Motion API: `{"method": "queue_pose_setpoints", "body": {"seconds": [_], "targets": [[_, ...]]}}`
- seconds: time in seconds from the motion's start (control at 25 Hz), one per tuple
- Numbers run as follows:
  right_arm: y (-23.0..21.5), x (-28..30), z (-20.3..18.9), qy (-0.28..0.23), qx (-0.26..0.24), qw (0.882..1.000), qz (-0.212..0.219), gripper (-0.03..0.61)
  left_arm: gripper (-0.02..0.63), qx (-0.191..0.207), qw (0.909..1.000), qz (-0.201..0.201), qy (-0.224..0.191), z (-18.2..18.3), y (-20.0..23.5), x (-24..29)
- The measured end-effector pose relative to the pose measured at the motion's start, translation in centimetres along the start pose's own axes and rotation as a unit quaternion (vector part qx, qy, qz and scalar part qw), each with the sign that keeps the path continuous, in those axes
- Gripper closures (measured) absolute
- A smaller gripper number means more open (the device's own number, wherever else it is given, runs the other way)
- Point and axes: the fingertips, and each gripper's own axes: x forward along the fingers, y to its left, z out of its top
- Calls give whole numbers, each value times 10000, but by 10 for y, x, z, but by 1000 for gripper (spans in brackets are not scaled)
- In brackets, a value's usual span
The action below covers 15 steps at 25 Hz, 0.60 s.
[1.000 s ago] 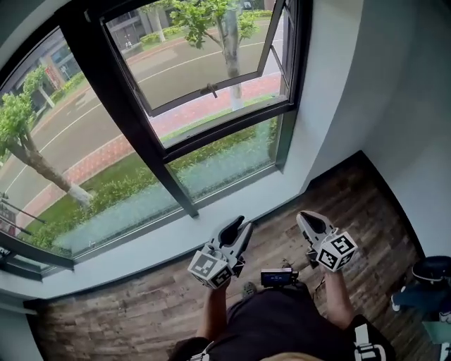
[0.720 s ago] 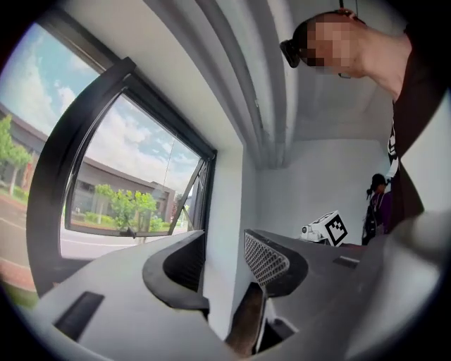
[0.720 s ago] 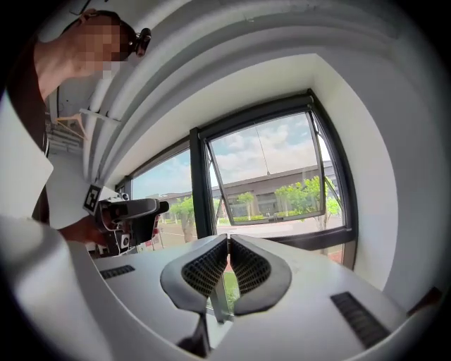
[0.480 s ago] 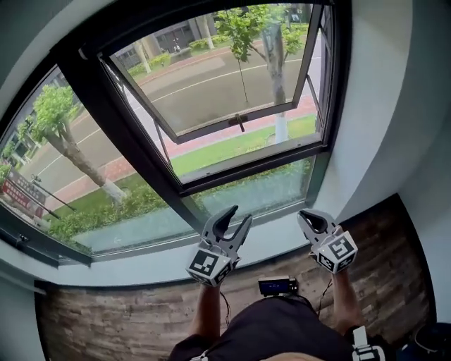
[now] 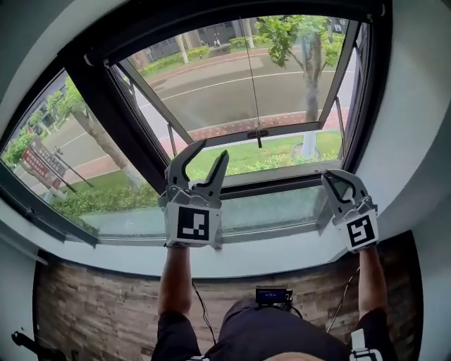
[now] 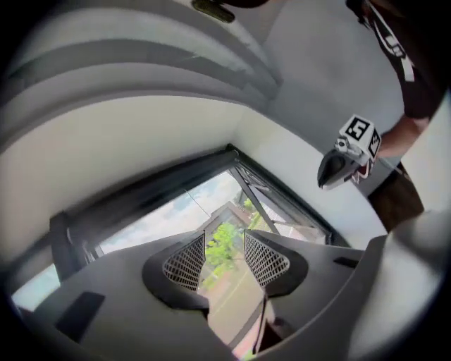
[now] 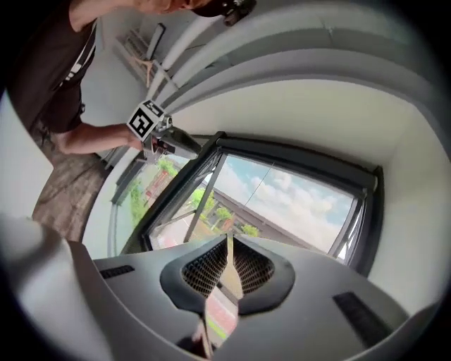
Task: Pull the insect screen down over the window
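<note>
Window (image 5: 106, 106): dark frame, with the sash (image 5: 338, 70) swung outward and the opening uncovered. The sheet of the insect screen cannot be made out. Its thin pull cord (image 5: 251, 77) hangs from the dark top bar (image 5: 232, 15) down the middle of the opening, ending near the sash's lower rail.

Left gripper (image 5: 213, 149): held up in front of the glass, left of the cord's lower end and apart from it. Its fingers have just been opening and stand wide apart, with only the view outside between the pads.

Right gripper (image 5: 337, 180): held up near the lower right corner of the frame, well apart from the cord. Its fingers are drawn together to a thin slit and grip nothing.

The white sill (image 5: 282, 248) and wooden floor (image 5: 84, 310) lie below both arms.
</note>
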Motion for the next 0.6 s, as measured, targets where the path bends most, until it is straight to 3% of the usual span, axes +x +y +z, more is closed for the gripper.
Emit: {"method": "queue_pose_setpoints", "body": {"seconds": [0.12,0.24,0.4,0.6], "targets": [[-46,23,38,-133,-740,9962,-443,568,446,1230,9912,498,40,27,49,32],[-95,45,88,-231,-1536,9844,-831,569,446,2033,9740,1003,-24,62,102,68],[-144,81,146,-103,-2554,9603,-1120,568,443,2698,9557,1180,51,85,158,116],[-189,139,181,218,-3293,9349,-1304,568,445,3210,9425,827,417,72,182,166]]}}
